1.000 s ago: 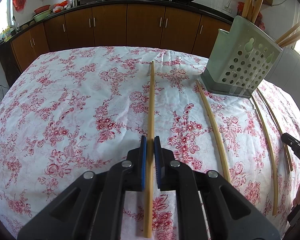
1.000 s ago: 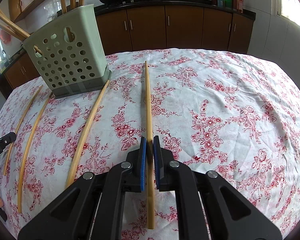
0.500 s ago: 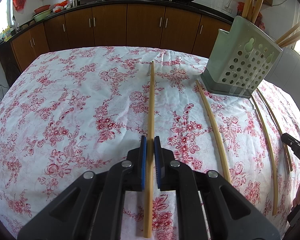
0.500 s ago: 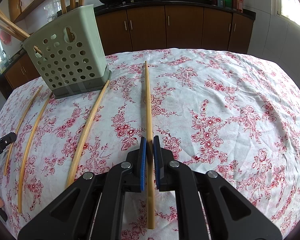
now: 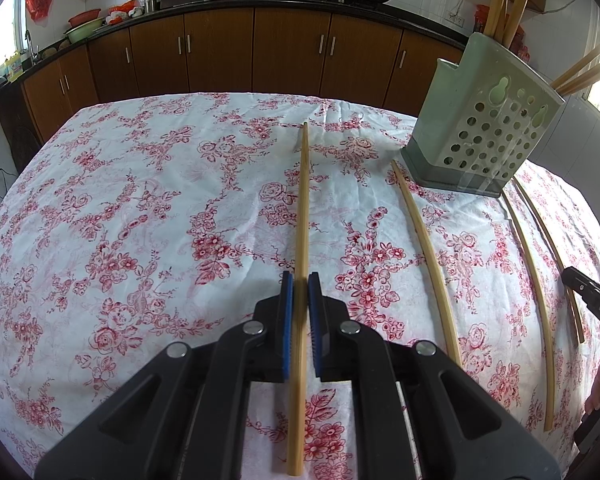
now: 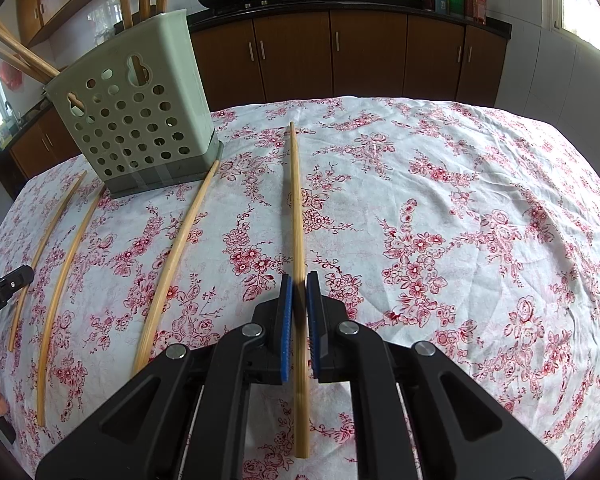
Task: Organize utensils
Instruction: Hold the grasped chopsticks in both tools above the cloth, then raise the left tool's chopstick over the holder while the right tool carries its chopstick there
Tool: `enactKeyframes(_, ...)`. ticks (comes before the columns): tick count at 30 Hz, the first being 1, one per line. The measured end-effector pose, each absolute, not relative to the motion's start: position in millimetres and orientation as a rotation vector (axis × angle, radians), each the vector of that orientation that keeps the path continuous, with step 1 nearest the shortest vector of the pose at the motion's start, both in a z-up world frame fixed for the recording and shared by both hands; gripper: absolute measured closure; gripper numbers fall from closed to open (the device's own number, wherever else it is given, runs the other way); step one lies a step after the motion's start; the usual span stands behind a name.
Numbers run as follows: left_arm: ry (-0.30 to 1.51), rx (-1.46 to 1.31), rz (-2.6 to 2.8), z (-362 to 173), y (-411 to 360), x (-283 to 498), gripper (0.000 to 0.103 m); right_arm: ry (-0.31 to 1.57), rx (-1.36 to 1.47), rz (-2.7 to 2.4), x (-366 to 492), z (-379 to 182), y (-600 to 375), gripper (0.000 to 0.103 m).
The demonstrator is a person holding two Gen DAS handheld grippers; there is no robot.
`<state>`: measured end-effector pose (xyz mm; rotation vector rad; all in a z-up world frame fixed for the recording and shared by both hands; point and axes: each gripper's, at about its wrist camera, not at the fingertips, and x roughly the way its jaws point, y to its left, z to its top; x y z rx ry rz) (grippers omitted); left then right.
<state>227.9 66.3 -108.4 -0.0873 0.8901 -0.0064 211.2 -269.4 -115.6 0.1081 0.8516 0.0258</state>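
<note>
**Ana:** Since the left gripper (image 5: 300, 292) has its blue pads on either side of a long pale bamboo chopstick (image 5: 303, 200) at lower centre, is that a grip?

**Ben:** I cannot tell. The jaws stand very narrow around it, but thin dark slivers show beside the wood. The right gripper (image 6: 298, 292) looks the same around its own bamboo chopstick (image 6: 296, 200). Both sticks appear to lie along the white tablecloth with red flowers (image 5: 140, 220).

**Ana:** And where do they go?

**Ben:** Probably into the pale green perforated plastic holder (image 5: 488, 136) at upper right of the left view, which already has sticks standing in it.

**Ana:** What could go wrong?

**Ben:** Each stick is caught near its back end, so most of its length sticks out in front. If the pinch is loose, I'd expect the tip to droop or the stick to slide out on lifting. A swinging tip could also knock the holder or scatter the loose curved-looking chopsticks (image 5: 428, 248) beside it.
</note>
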Motion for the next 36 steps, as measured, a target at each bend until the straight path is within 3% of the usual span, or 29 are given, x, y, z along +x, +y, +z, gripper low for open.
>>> enactKeyframes(36,0.897,0.000,-0.003,-107,57,208,0.091,0.851,0.115,0.036,196,-116,-269,0.095)
